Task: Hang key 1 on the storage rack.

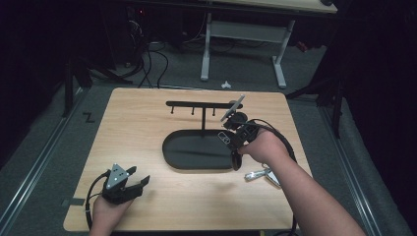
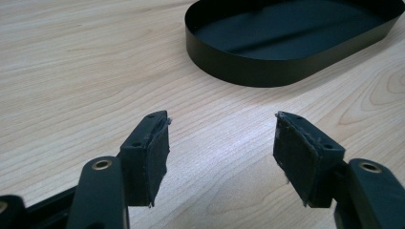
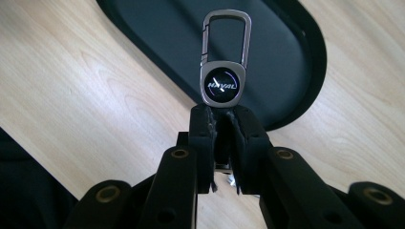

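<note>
In the high view the wooden table [image 1: 147, 128] is lit evenly from above while the floor and room around it sink into near black from nine through three o'clock. In the right gripper view the keychain [image 3: 223, 71] is sharp and its metal loop catches glare, though the jaws at six o'clock blur. The black tray [image 2: 286, 43] shows soft reflected streaks at one o'clock.
</note>
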Demonstrator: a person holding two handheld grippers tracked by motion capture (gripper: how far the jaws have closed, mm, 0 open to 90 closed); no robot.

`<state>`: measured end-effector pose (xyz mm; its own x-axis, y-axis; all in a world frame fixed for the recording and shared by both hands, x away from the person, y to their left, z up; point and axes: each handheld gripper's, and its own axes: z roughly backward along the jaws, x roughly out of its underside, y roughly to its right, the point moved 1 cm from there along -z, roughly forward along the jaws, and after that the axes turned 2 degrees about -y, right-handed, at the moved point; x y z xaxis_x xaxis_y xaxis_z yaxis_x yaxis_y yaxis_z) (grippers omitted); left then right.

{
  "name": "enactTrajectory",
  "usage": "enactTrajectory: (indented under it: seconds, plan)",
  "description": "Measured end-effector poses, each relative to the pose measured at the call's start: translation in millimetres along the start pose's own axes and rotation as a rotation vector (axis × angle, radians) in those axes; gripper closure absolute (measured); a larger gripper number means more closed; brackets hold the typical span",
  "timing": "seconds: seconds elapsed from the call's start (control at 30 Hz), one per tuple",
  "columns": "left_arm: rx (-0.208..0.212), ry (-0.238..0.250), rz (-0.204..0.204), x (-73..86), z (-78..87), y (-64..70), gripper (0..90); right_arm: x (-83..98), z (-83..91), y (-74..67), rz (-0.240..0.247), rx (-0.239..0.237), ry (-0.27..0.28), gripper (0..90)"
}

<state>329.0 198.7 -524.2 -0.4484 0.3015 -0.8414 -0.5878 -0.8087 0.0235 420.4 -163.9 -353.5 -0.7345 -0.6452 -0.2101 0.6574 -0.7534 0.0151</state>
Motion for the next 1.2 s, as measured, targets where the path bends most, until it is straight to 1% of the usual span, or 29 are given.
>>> enactTrajectory:
  seconds: [0.03, 0.07, 0.1, 0.13, 0.17, 0.23, 0.3, 0.33, 0.37, 0.43, 0.5, 0.53, 0.57, 0.6, 0.63, 0.67, 0.77, 0.83, 0.87, 0.9, 0.93, 0.97, 1.03, 1.07, 1.17, 1.2]
  plan:
    - [0.000, 0.000, -0.001, 0.4, 0.6, -0.2, 37.6, -2.2, 0.9, 0.3, -0.005, 0.002, 0.002, 80.3]
    - [0.000, 0.002, -0.001, 0.9, 0.8, -0.3, 37.4, -4.1, 2.0, 0.3, -0.021, 0.001, 0.002, 80.3]
    - [-0.003, 0.003, -0.004, 1.4, 1.2, -0.3, 37.1, -6.1, 2.7, 2.6, -0.002, 0.004, 0.012, 80.3]
    - [-0.004, 0.005, -0.007, 1.8, 1.6, -0.4, 37.1, -8.1, 3.9, 3.4, -0.004, 0.006, 0.016, 80.3]
    - [-0.004, 0.006, -0.009, 1.8, 2.0, -0.4, 36.9, -9.9, 5.2, 3.3, -0.020, 0.012, 0.018, 80.3]
    - [-0.004, 0.009, -0.011, 1.8, 2.7, -0.5, 36.5, -14.5, 7.1, 5.4, -0.009, 0.024, 0.024, 80.3]
    - [-0.003, 0.012, -0.013, 1.9, 3.0, -0.5, 36.5, -19.1, 9.4, 5.6, -0.021, 0.026, 0.030, 80.3]
    - [-0.002, 0.012, -0.014, 1.9, 3.0, -0.5, 36.5, -21.9, 10.5, 6.6, -0.009, 0.027, 0.038, 80.3]
    - [-0.001, 0.012, -0.014, 2.0, 2.9, -0.5, 36.4, -24.2, 11.7, 5.8, -0.026, 0.025, 0.040, 80.3]
    - [0.003, 0.004, -0.018, 2.1, 2.4, -0.6, 36.3, -29.5, 13.1, 5.8, -0.021, 0.027, 0.048, 80.3]
    - [0.001, 0.003, -0.021, 2.3, 1.7, -0.3, 36.2, -34.8, 14.0, 6.2, -0.006, 0.035, 0.058, 80.3]
    - [0.002, 0.002, -0.022, 2.3, 1.6, -0.2, 36.2, -37.3, 14.4, 5.9, -0.006, 0.037, 0.059, 80.3]
    - [0.002, 0.002, -0.023, 2.2, 1.6, -0.2, 36.2, -39.1, 14.7, 5.0, -0.021, 0.037, 0.056, 80.3]
    - [0.002, 0.003, -0.023, 2.2, 1.7, -0.1, 36.2, -41.6, 14.8, 6.2, -0.008, 0.041, 0.060, 80.3]
    - [0.003, 0.002, -0.024, 2.1, 1.9, -0.2, 36.2, -43.2, 15.0, 5.5, -0.024, 0.043, 0.058, 80.3]
    - [0.003, 0.003, -0.025, 2.1, 2.1, -0.3, 36.2, -45.3, 15.1, 6.7, -0.011, 0.047, 0.063, 80.3]
    - [0.004, 0.003, -0.025, 2.1, 2.1, -0.5, 36.2, -49.7, 15.9, 7.6, -0.026, 0.054, 0.069, 80.3]
    - [0.004, 0.003, -0.025, 2.2, 1.8, -0.2, 36.2, -52.5, 15.9, 9.2, -0.018, 0.060, 0.070, 80.3]
    - [0.005, 0.003, -0.026, 2.2, 1.8, -0.2, 36.2, -53.3, 15.7, 8.4, -0.033, 0.060, 0.065, 80.3]
    - [0.005, 0.003, -0.027, 2.2, 1.7, 0.0, 36.2, -54.6, 15.2, 9.4, -0.021, 0.060, 0.069, 80.3]
    - [0.005, 0.002, -0.028, 2.1, 1.7, 0.0, 36.2, -55.5, 14.8, 9.1, -0.025, 0.061, 0.069, 80.3]
    - [0.004, 0.004, -0.028, 2.2, 1.6, 0.2, 36.2, -56.4, 14.2, 9.5, -0.013, 0.067, 0.071, 80.2]
    - [0.002, 0.003, -0.029, 2.3, 1.5, 0.2, 36.2, -57.6, 12.5, 8.4, -0.027, 0.069, 0.062, 80.3]
    - [0.002, 0.003, -0.030, 2.2, 1.5, 0.3, 36.3, -58.3, 11.5, 8.9, -0.020, 0.073, 0.060, 80.3]
    - [0.003, 0.002, -0.031, 2.2, 1.5, 0.5, 36.3, -59.1, 9.1, 9.9, -0.035, 0.085, 0.058, 80.3]
    - [0.003, 0.000, -0.032, 2.3, 1.4, 0.6, 36.3, -59.3, 7.8, 11.8, -0.022, 0.091, 0.060, 80.2]
